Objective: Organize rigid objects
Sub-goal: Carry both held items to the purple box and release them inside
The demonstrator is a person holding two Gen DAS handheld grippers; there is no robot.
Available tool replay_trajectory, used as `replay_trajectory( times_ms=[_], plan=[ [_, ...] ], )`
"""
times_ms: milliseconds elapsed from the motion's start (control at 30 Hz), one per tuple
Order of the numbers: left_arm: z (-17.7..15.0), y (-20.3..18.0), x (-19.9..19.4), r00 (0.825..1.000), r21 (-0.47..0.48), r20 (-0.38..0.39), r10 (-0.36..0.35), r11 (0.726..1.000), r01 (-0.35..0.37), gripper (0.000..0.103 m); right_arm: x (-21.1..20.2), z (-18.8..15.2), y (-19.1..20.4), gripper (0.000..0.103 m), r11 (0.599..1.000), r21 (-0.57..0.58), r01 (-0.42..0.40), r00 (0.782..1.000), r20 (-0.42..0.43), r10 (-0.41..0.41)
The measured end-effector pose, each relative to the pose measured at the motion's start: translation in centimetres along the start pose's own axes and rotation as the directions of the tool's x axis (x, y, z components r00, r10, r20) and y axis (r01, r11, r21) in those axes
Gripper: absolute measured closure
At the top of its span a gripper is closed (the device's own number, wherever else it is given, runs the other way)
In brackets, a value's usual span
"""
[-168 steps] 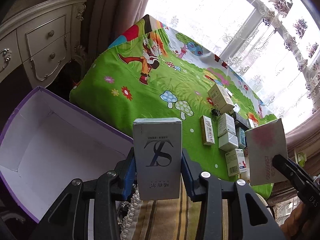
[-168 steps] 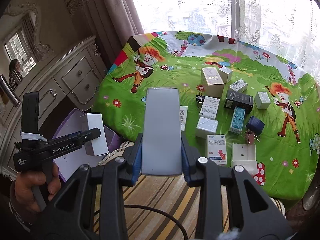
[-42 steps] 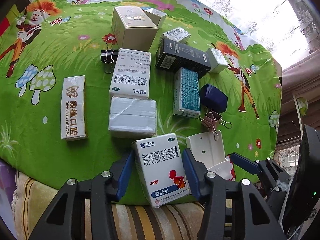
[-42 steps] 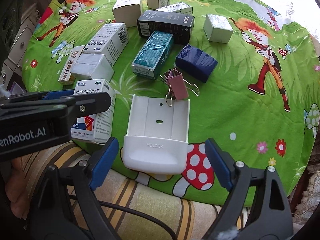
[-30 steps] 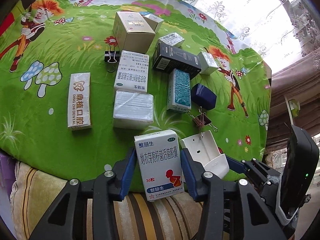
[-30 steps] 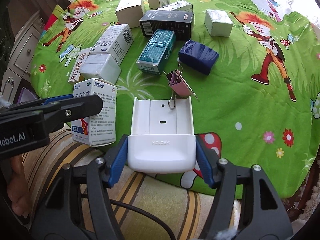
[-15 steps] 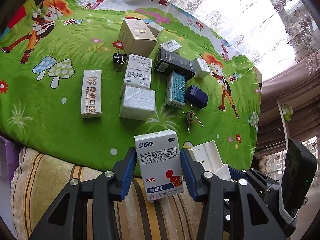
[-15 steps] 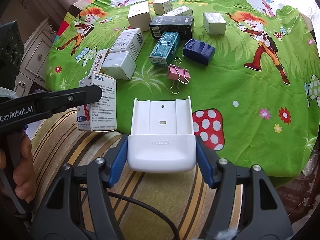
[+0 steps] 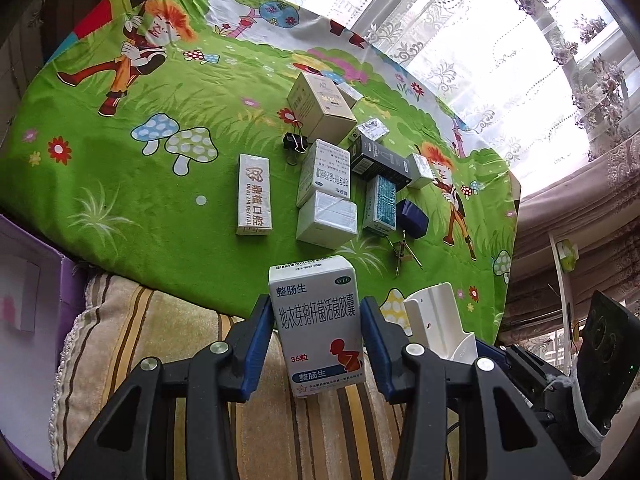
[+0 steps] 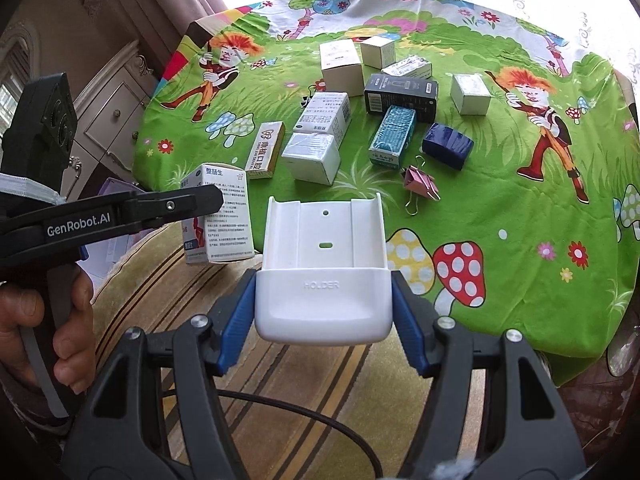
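Note:
My left gripper (image 9: 318, 340) is shut on a white medicine box (image 9: 318, 326) with blue and red print, held above the striped cushion (image 9: 160, 340) in front of the table. The box also shows in the right wrist view (image 10: 218, 216). My right gripper (image 10: 323, 312) is shut on a white plastic holder (image 10: 323, 268), lifted off the table edge; it shows in the left wrist view (image 9: 438, 326). Several small boxes lie on the green cartoon tablecloth (image 9: 140, 200), among them a toothpaste box (image 9: 254, 200) and a teal box (image 10: 392, 136).
A purple box with a white inside (image 9: 24, 300) stands low at the left, beside the cushion. A pink binder clip (image 10: 420, 184), a dark blue block (image 10: 447, 146) and a black box (image 10: 400, 92) lie on the cloth. A dresser (image 10: 112, 120) stands at left.
Both grippers have closed on the medicine box and the white holder, lifted them off the cloth and drawn back from the table. The left view has turned toward the purple box.

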State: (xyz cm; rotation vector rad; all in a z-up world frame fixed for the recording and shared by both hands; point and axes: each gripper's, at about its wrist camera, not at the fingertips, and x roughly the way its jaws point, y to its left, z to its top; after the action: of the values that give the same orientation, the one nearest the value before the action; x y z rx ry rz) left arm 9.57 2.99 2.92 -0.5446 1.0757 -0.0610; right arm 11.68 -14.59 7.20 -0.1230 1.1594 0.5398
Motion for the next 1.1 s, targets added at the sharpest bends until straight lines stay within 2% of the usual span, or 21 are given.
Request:
replay_trajectory(
  times_ms=[267, 433, 733, 933, 1100],
  plan=[
    [-0.1, 4.4, -3.4, 0.998, -0.083, 0.064, 0.021, 0.996, -0.016, 0.058, -0.4, 0.8, 4.3, 0.035, 0.996, -0.085, -0.021, 1.0, 0.019, 0.022],
    [-0.2, 8.1, -6.2, 0.991, -0.149, 0.119, 0.067, 0.988, -0.049, 0.058, 0.0, 1.3, 7.8, 0.035, 0.987, -0.153, -0.045, 0.999, 0.017, 0.048],
    [-1.2, 15.1, -10.5, 0.962, -0.273, 0.197, 0.19, 0.953, -0.132, 0.058, 1.4, 2.2, 15.3, 0.035, 0.95, -0.292, -0.114, 0.993, -0.008, 0.117],
    [-2.2, 19.3, -12.7, 0.941, -0.347, 0.226, 0.253, 0.923, -0.165, 0.058, 3.1, 3.1, 20.5, 0.035, 0.915, -0.363, -0.174, 0.984, -0.041, 0.171],
    [-2.9, 21.7, -13.8, 0.93, -0.392, 0.239, 0.279, 0.904, -0.17, 0.058, 4.7, 3.3, 24.5, 0.035, 0.882, -0.427, -0.198, 0.98, -0.074, 0.184]
  ],
)
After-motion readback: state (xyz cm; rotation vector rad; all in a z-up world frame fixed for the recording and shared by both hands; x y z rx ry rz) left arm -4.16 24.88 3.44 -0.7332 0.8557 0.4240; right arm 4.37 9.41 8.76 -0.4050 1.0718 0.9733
